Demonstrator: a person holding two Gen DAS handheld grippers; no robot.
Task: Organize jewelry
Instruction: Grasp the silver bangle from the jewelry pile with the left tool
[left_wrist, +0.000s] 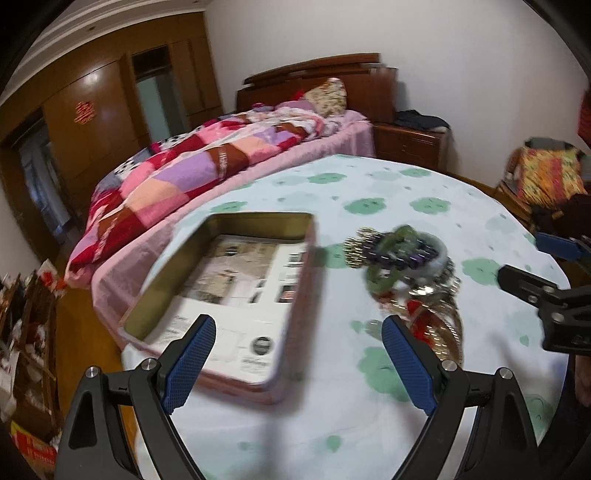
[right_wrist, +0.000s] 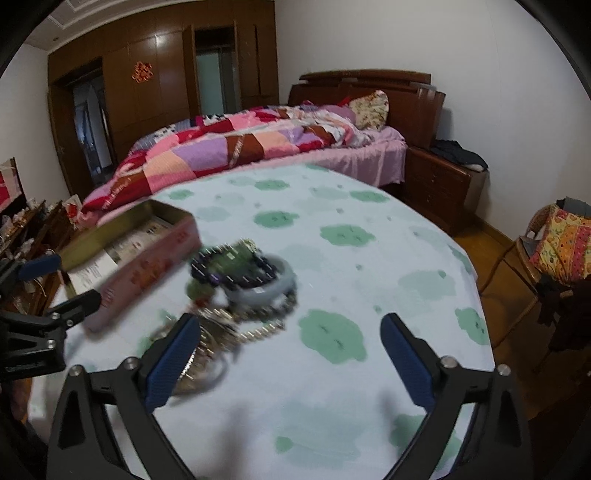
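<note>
A heap of jewelry (left_wrist: 404, 273) lies on the round table: green bangles, a pale bangle, dark beads and gold chains. It also shows in the right wrist view (right_wrist: 240, 291). An open pink tin box (left_wrist: 229, 295) with printed paper inside sits left of the heap, and it shows in the right wrist view (right_wrist: 140, 258). My left gripper (left_wrist: 299, 354) is open and empty, above the box's near right corner. My right gripper (right_wrist: 291, 354) is open and empty, just right of the heap's near end; it also shows in the left wrist view (left_wrist: 524, 266).
The table (right_wrist: 369, 258) has a white cloth with green blotches. A bed (right_wrist: 258, 144) with a patchwork quilt stands behind it. A nightstand (right_wrist: 439, 184) and a wicker chair (right_wrist: 546, 251) with cloth are at right. Cluttered shelves (left_wrist: 26, 332) are at left.
</note>
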